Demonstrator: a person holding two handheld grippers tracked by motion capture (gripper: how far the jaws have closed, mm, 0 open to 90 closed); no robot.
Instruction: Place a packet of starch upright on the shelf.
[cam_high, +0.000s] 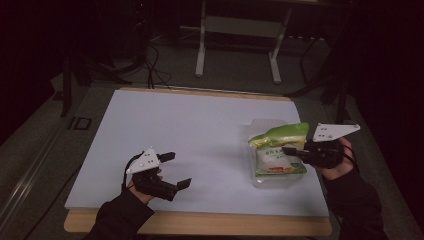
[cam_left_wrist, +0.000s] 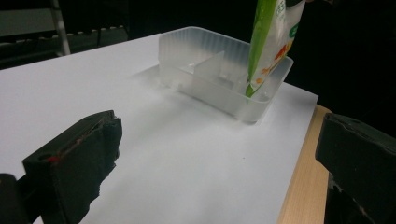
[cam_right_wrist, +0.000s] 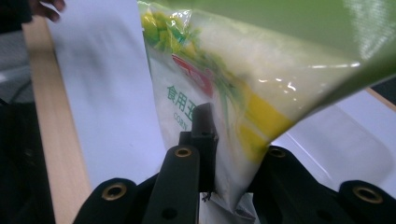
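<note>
My right gripper (cam_high: 292, 151) is clamped on the green-and-white bag (cam_high: 278, 145), which hangs from its jaws with the lower end inside the clear divided tray (cam_left_wrist: 219, 77) just below them. My left gripper (cam_high: 175, 170) hovers over the white sheet (cam_high: 190, 130), jaws spread wide and holding nothing, well apart from the tray ahead of it.

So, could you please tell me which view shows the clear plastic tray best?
The left gripper view: the clear plastic tray appears whole, with its inner divider and the green and white bag standing in one end. In the high view the tray is mostly covered by the bag. The right gripper view catches just a corner.
</note>
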